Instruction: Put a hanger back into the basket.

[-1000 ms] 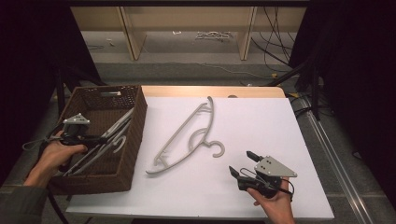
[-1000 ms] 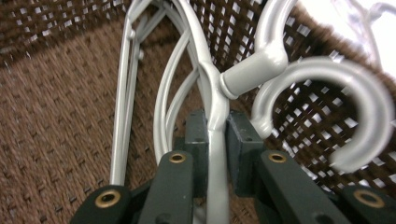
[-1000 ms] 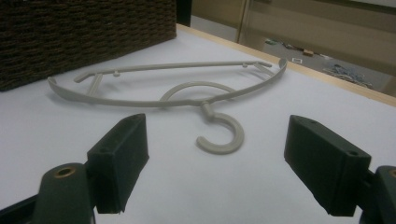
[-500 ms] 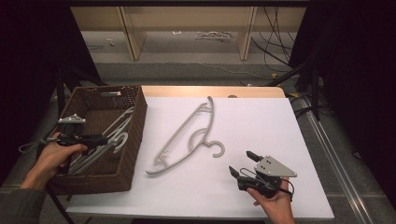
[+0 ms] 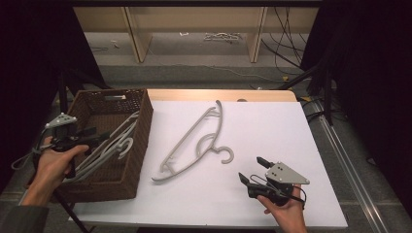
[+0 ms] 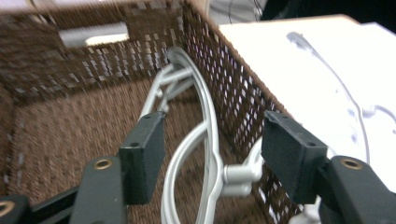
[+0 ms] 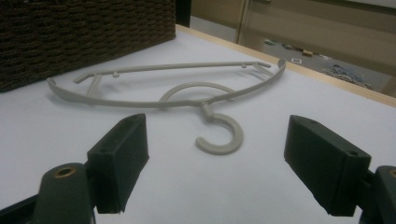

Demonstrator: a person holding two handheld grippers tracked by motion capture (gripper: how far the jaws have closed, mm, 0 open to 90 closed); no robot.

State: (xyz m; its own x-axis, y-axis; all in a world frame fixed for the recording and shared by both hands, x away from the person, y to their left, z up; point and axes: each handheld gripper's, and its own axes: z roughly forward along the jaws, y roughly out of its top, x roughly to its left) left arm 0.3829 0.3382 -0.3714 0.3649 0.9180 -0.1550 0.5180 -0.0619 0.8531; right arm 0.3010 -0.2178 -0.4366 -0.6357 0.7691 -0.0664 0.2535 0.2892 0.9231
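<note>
A brown wicker basket (image 5: 142, 127) stands at the table's left and holds several pale grey hangers (image 5: 115, 142). My left gripper (image 5: 99, 137) hovers over them. Its jaws have just been opening, and in the left gripper view the left gripper (image 6: 215, 158) stands open with a basket hanger (image 6: 211, 122) lying free between the pads. One more grey hanger (image 5: 194, 141) lies flat on the white table (image 5: 282, 121), hook toward me. My right gripper (image 5: 250, 168) rests near the front edge, open, just short of that hook (image 7: 222, 140).
The basket wall (image 6: 229, 88) rises close on the left gripper's right side. Behind the table are a wooden shelf unit (image 5: 194, 29) and cables on the floor (image 5: 291, 43). The surroundings on both sides are dark.
The left gripper has opened, let go of the hanger in the basket and lifted a little. The right hand and the table hanger have stayed put.
</note>
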